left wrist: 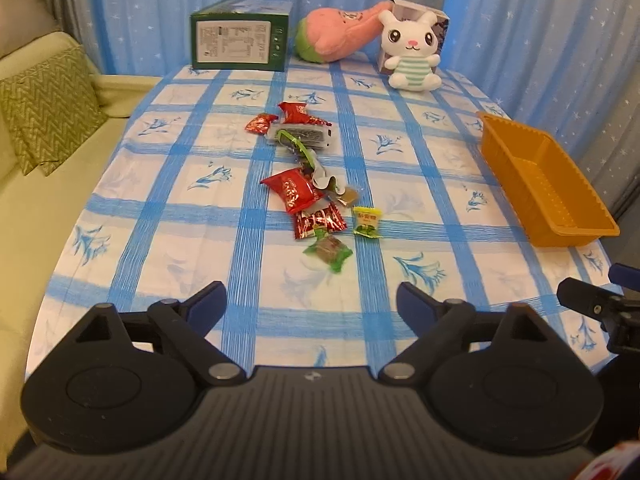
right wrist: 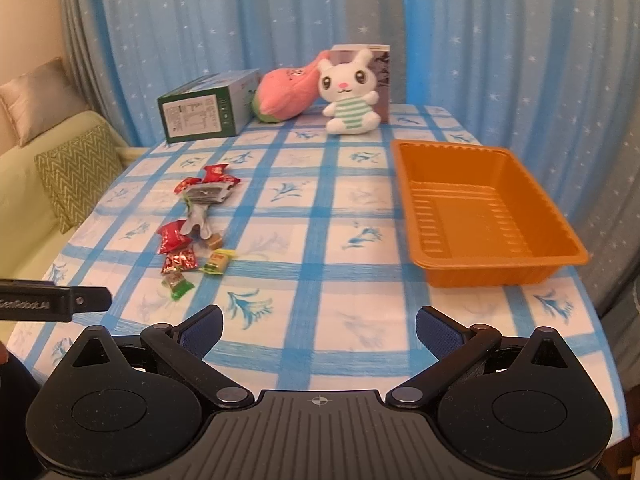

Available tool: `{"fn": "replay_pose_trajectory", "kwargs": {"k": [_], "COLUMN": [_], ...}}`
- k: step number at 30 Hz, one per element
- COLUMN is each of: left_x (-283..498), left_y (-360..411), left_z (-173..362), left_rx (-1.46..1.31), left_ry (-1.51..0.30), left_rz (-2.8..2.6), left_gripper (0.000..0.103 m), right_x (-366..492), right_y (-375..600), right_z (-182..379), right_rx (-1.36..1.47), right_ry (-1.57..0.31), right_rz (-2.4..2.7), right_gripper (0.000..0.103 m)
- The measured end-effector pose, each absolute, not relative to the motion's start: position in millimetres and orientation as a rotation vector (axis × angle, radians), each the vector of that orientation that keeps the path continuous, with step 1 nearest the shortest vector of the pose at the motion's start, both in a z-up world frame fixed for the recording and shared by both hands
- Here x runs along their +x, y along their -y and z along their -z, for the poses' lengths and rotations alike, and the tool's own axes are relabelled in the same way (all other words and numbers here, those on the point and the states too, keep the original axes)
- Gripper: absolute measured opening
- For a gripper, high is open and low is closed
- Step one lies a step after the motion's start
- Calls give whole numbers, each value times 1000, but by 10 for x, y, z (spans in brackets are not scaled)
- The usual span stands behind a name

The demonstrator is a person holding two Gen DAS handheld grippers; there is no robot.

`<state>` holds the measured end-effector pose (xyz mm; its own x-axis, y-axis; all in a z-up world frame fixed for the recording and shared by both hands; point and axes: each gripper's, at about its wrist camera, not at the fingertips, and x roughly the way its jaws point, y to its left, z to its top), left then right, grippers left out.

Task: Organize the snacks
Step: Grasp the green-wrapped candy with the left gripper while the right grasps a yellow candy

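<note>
Scattered snacks (left wrist: pixel 316 196) in a loose line near the middle of the tabletop (left wrist: pixel 400 184): red wrappers (left wrist: pixel 294 192), a yellow-green candy (left wrist: pixel 367 222), a green-wrapped sweet (left wrist: pixel 329 252) nearest, a dark flat packet (left wrist: pixel 304 136) and more red wrappers at the far end. To the right, well apart from the snacks, an empty orange tray (right wrist: pixel 480 208). At the far edge, a green box (left wrist: pixel 240 36) on the left, a pink plush (left wrist: pixel 340 34) beside it, and a white rabbit plush (left wrist: pixel 412 50) against a small carton (left wrist: pixel 438 20). Blue starred curtain (right wrist: pixel 480 40) behind; green sofa (left wrist: pixel 40 160) with a zigzag cushion (left wrist: pixel 48 108) on the left.

Left gripper (left wrist: pixel 311 300) above the near part of the tabletop, just short of the green-wrapped sweet, fingers (left wrist: pixel 208 304) spread wide, nothing between them. Right gripper (right wrist: pixel 318 326) further right, near the tray, fingers (right wrist: pixel 434 326) also wide apart and holding nothing.
</note>
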<state>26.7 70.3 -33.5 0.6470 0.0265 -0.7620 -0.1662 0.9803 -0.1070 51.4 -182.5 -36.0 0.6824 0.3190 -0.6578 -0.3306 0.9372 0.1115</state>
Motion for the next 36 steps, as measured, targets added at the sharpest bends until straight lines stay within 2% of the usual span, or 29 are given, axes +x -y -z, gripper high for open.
{"fn": "replay_pose_trajectory", "kwargs": {"k": [5, 8, 10, 12, 19, 25, 28, 32, 33, 36], "left_x": [558, 725, 814, 872, 1050, 1178, 1225, 1231, 1230, 1194], "left_y": [-785, -798, -812, -820, -835, -808, -760, -682, -667, -706], "left_z": [464, 590, 691, 777, 1029, 1093, 1101, 1110, 1109, 1099], "left_rx": [-145, -133, -153, -185, -335, -351, -315, -208, -176, -160], "left_ry": [-883, -917, -939, -949, -952, -908, -900, -903, -911, -928], "left_rz": [-3, 29, 39, 43, 26, -37, -69, -81, -80, -74], "left_gripper": [81, 69, 53, 48, 48, 48, 36, 28, 20, 20], "right_x": [682, 793, 866, 930, 1134, 1242, 1277, 1306, 1315, 1340], "right_y": [1647, 1568, 1527, 1506, 1506, 1531, 1524, 1484, 1467, 1406], "right_z": [483, 565, 614, 668, 852, 965, 1011, 1058, 1069, 1084], "right_rx": [-42, -44, -47, -50, -52, -45, -42, -49, -55, -53], "right_ry": [-732, -739, -745, -755, -791, -810, -814, -817, -817, -818], "right_rz": [-390, -393, -391, -387, -362, -344, -345, -351, -350, -364], "right_gripper": [102, 102, 102, 102, 102, 102, 102, 102, 102, 102]}}
